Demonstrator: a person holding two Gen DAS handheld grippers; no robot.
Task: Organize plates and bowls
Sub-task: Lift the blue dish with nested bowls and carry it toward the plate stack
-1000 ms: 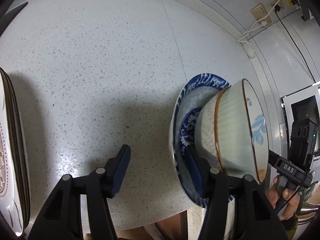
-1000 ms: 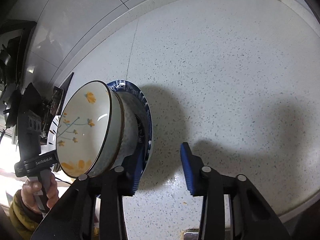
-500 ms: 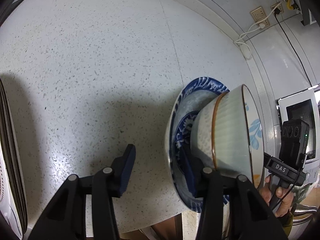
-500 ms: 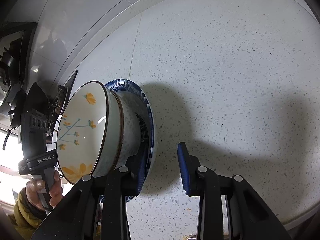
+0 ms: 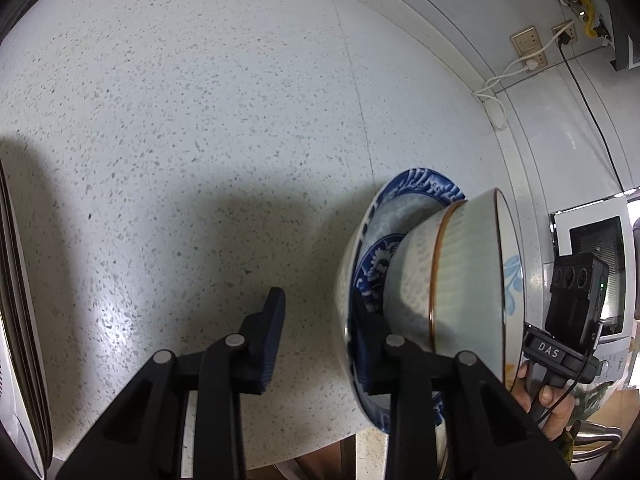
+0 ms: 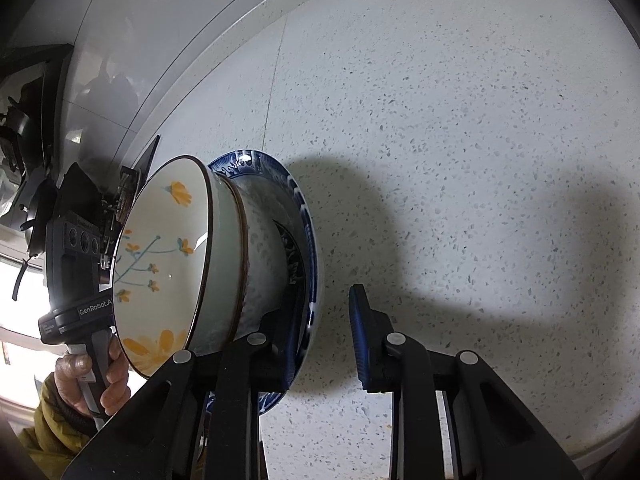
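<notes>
- plate point(image 5: 416, 184), blue and white, sits at the near edge of a speckled white counter point(image 5: 200, 120), and part of its rim reaches past that edge.
- two bowls are nested on the plate: a lower bowl point(image 6: 260, 264) with a brown rim and ribbed sides, and an upper bowl point(image 6: 160, 260) with yellow flowers and blue stems painted inside.
- left gripper point(image 5: 316, 320) has its jaws narrow and closing, with the plate's rim between them.
  - its right pad lies against the plate's upper face beside the lower bowl.
  - its left pad is still apart from the plate's underside, with bare counter showing in the gap.
- right gripper point(image 6: 324, 320) comes at the opposite side of the same plate, jaws narrow and closing around the rim.
  - its left pad is tucked inside the rim near the lower bowl's foot.
  - its right pad is clear of the plate's outer side, so nothing is pinched yet.
- right hand point(image 5: 552, 404) wraps its gripper's handle beyond the bowls in the left wrist view.
- left hand point(image 6: 92, 376), with a yellow sleeve point(image 6: 44, 432), holds the other handle in the right wrist view.
- dark-edged stack point(image 5: 16, 280) of flat dishes stands at the far left edge of the left wrist view, well apart from the plate.
- wall sockets point(image 5: 528, 40) with a white cable point(image 5: 492, 84) sit on the wall behind the counter, and a microwave point(image 5: 596, 272) stands past the bowls.
</notes>
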